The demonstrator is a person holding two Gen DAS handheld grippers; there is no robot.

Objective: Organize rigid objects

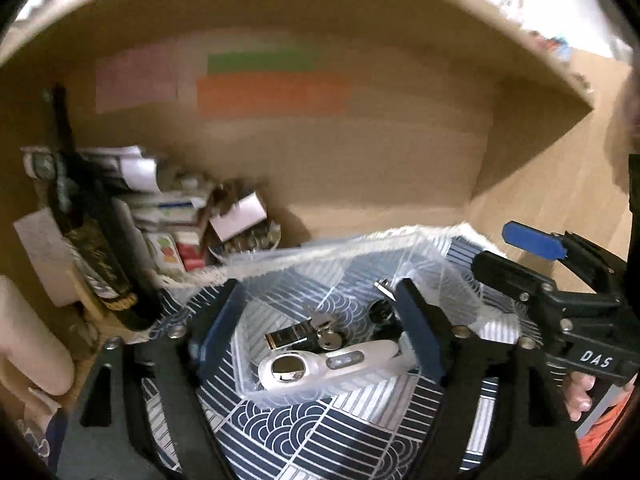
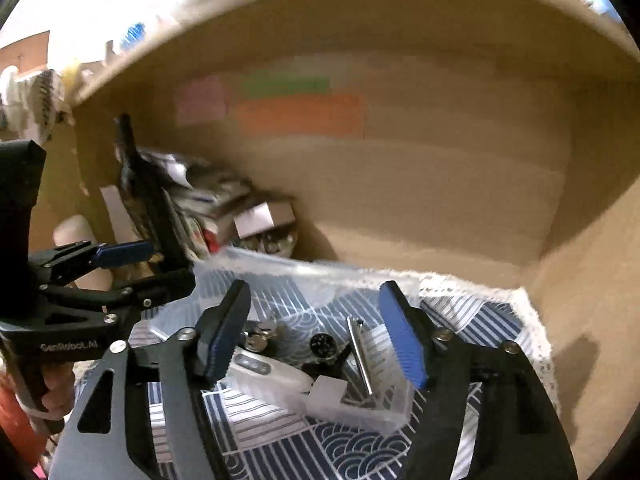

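Note:
A clear plastic box sits on a blue and white patterned cloth inside a wooden shelf bay. It holds a white handheld device, a brass padlock with keys, a small black round part and a metal rod. My left gripper is open, its fingers straddling the box. My right gripper is open, its fingers on either side of the box's contents.
A heap of small boxes, papers and a dark upright object fills the shelf's left corner. Coloured sticky notes are on the back wall. The right side wall is close. The other gripper shows at each view's edge.

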